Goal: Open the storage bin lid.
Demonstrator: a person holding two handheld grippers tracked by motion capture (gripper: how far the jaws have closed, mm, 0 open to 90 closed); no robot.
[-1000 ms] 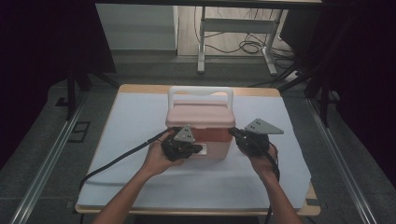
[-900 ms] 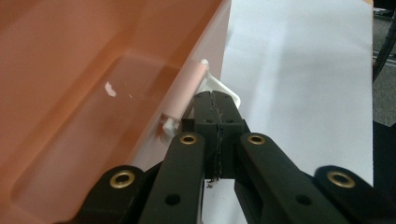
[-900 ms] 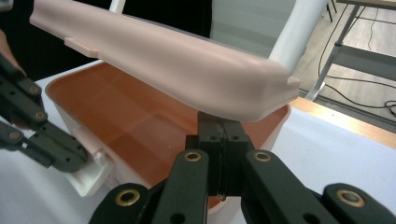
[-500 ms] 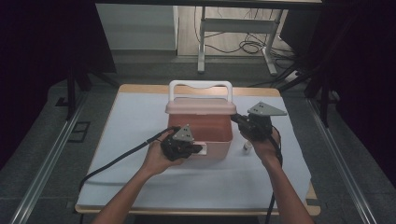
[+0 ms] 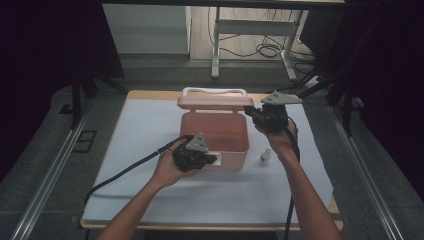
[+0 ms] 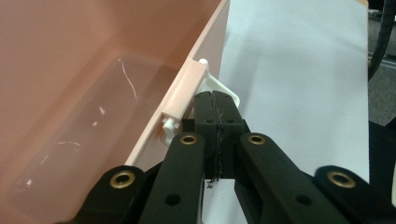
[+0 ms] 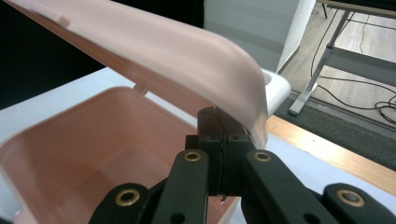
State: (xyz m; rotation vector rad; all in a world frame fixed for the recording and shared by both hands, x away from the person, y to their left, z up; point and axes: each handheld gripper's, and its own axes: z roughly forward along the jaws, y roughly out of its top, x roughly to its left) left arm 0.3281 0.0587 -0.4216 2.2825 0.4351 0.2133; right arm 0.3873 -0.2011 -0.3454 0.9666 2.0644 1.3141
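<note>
Sitting mid-bench on the white sheet (image 5: 125,150), pink storage box (image 5: 215,137) has its lid (image 5: 215,101) tilted up toward the far side, white handle (image 5: 215,91) along the top edge, interior open to view. Left gripper (image 5: 207,161) rests at the near front wall, fingers (image 6: 205,116) pressed together with nothing between them, tips just beside the white front latch (image 6: 219,88). Right gripper (image 5: 250,114) is at the lid's right end, fingers (image 7: 208,122) likewise closed and empty, tips under the lid's rim; a small white bottle (image 5: 265,156) stands on the sheet just right of the box.
</note>
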